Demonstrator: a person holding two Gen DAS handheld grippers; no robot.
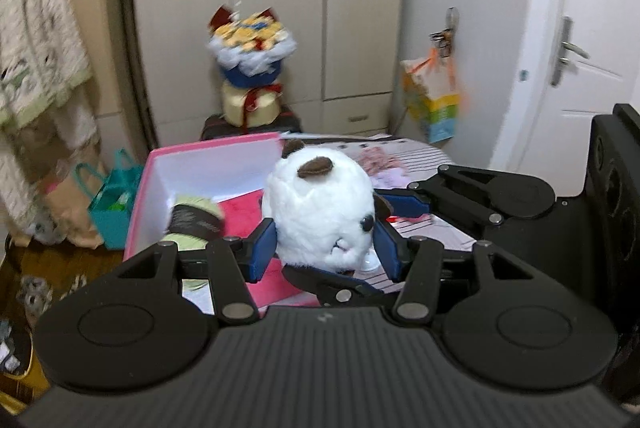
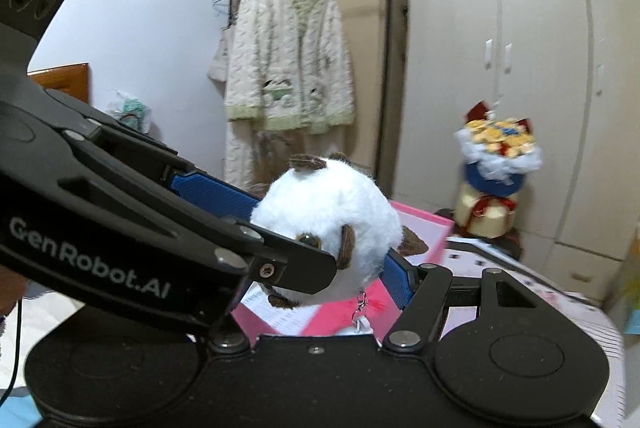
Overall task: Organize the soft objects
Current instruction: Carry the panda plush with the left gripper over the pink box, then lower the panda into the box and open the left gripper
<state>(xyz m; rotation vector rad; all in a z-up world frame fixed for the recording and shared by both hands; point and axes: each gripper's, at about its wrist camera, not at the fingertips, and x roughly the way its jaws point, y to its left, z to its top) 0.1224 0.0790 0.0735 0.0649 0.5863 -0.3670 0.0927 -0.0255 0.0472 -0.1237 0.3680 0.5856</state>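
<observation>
Both tongs pinched one white plush toy (image 1: 320,208) between their blue pads: the left gripper (image 1: 324,252) and the right gripper (image 2: 328,228) each clamped it, above one pink box (image 1: 216,152) holding one green rolled sock (image 1: 192,220).

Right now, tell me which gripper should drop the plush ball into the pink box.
Probably left. The left gripper clamps the white plush ball squarely, directly beside the pink box. The right gripper also pinches it, but reaches in from the side farther from the box, so it should release.
</observation>
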